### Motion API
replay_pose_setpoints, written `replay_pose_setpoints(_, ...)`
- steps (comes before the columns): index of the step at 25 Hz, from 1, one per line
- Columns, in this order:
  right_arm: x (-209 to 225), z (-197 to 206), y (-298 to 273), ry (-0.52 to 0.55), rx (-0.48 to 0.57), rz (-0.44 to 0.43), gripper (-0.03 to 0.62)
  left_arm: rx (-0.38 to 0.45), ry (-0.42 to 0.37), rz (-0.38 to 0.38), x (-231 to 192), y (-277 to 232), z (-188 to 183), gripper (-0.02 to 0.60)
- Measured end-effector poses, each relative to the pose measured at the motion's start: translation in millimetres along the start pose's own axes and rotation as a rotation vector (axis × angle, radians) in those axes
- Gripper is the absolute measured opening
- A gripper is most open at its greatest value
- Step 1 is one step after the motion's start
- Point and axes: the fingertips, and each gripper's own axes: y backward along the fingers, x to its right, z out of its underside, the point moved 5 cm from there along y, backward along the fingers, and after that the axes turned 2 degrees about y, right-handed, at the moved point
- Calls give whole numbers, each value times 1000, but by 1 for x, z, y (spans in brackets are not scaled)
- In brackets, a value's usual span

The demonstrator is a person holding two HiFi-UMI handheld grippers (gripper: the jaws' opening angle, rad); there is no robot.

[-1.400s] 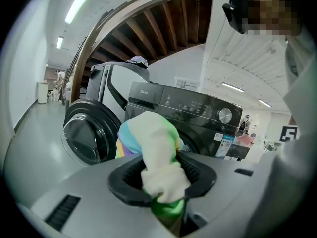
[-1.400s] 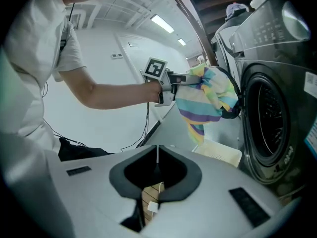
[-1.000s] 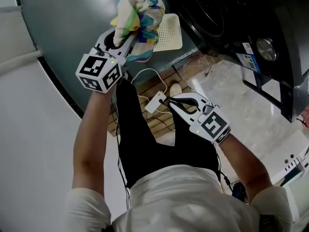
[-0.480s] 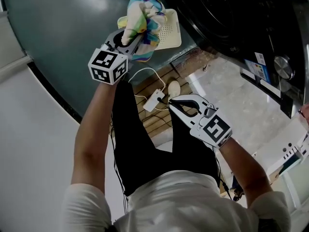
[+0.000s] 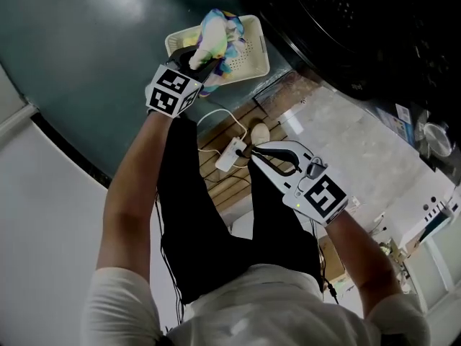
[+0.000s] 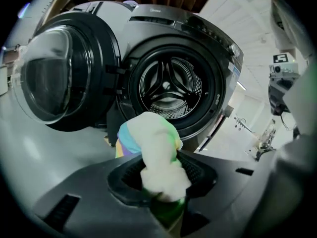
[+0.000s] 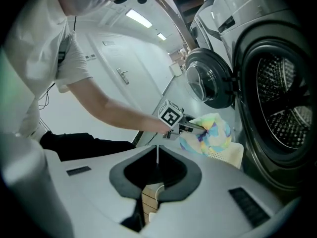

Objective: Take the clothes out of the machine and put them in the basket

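Note:
A pastel, multicoloured cloth (image 5: 216, 34) hangs bunched just above the cream perforated basket (image 5: 248, 60), which stands on the floor beside the machine. My left gripper (image 5: 198, 56) is shut on the cloth (image 6: 153, 152), and its jaws are opening slightly with the cloth still pinched between them. In the right gripper view the cloth (image 7: 210, 133) hovers over the basket (image 7: 233, 155). My right gripper (image 5: 253, 152) hangs lower and nearer to me, shut with nothing in it. The machine's drum (image 6: 171, 86) looks bare inside.
The dark front-loading washing machine (image 5: 346, 27) fills the upper right, and its round door (image 6: 54, 83) is swung open to the left. A white power strip with its cable (image 5: 232, 152) lies on the wooden floor under my right gripper. The person's legs stand below.
My left gripper has sunk with the cloth from beside the door down to just above the basket. My right gripper has drifted a little lower and stayed shut.

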Motion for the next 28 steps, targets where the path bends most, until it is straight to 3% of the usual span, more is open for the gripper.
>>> replay_pose_setpoints(6,16,-7,-22,-53,6,41,14,-130,-78,63,-25,-37,37,146)
replay_pose_setpoints(13,27,-4,-31,-66,-26,59,14,-249,-92,18,-52,-62,76,255)
replay_pose_setpoints(20,26,-5,-33,-51,-20,50,14,-229,-41,-17,-57,-48,84,241)
replay_pose_setpoints(28,5,-22,-9,18,15,7,14,-158,0,-84,-30,3,44,236)
